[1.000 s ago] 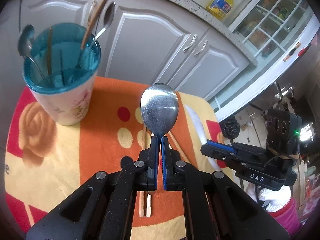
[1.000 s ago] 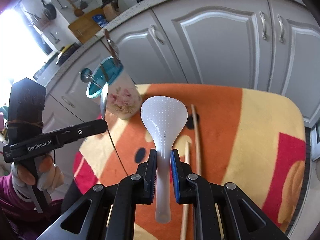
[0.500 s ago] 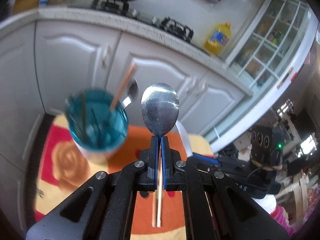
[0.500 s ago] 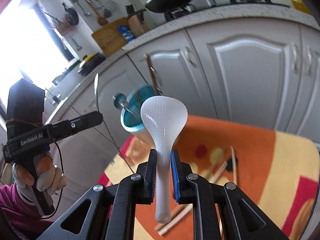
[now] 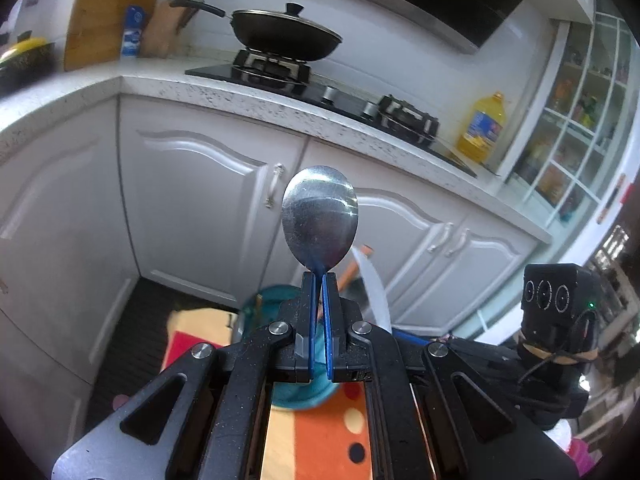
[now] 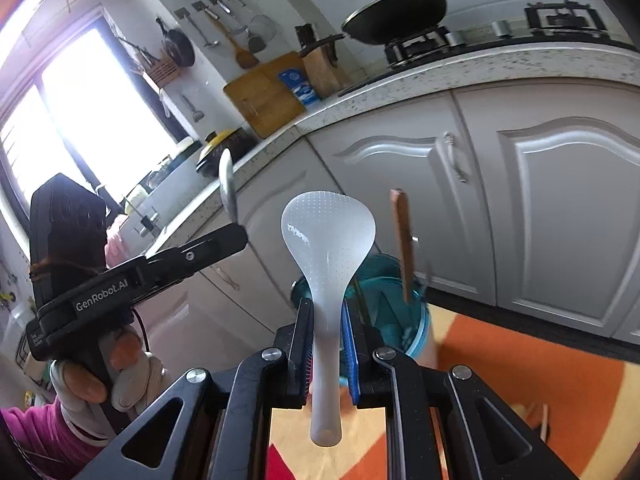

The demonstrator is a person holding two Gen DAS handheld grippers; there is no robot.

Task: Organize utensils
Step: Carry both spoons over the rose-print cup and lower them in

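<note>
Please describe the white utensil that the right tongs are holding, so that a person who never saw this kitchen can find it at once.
Start at the grey cabinet doors under the counter, then look at the right tongs in front of them. The rice paddle stands upright between their blue pads. Unlike the metal spoon in the left tongs, it is translucent white plastic with a dotted, broad head.

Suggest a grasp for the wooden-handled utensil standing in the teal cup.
Grip the wooden-handled utensil on its exposed upper shaft, well above the teal cup rim. It stands nearly upright, leaning slightly, with its working end hidden inside. Bring a hand-held gripper in from the side, fingers straddling the flat handle, then lift straight up.
</note>
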